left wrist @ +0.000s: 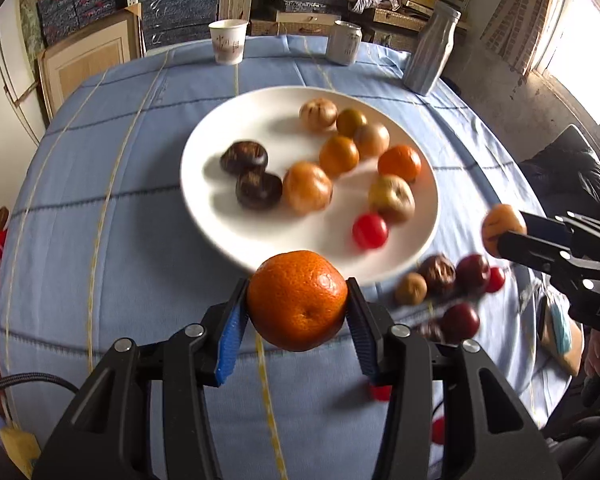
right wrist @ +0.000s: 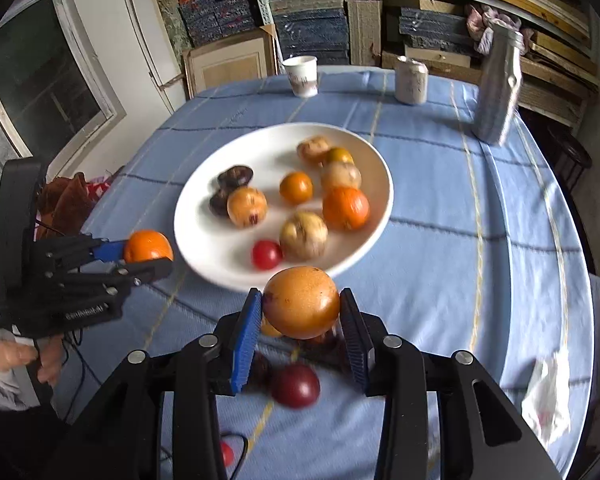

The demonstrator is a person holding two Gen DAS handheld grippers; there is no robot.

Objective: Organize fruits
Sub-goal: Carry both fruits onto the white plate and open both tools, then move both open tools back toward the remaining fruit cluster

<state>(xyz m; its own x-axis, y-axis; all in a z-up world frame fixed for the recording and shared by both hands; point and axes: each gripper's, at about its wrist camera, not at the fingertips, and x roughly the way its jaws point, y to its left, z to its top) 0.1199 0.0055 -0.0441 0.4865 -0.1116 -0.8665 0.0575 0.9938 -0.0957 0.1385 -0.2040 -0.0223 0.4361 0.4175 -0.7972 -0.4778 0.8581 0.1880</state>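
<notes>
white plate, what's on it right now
The white plate holds two dark fruits, a red tomato, a tangerine and several tan and orange fruits. Its near rim is hidden behind the gripped tangerine.

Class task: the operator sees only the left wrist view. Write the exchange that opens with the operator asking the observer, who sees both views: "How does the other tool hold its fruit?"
Observer: The right tool has a smooth yellow-orange fruit squarely between both pads.
Operator: Is there anything on the table beyond that tool that I miss?
Observer: Yes, a crumpled white plastic bag lies near the table's right edge.
Operator: What holds my tool?
Observer: A hand grips the handle of the left tool, whose mandarin sits just left of the white plate.
</notes>
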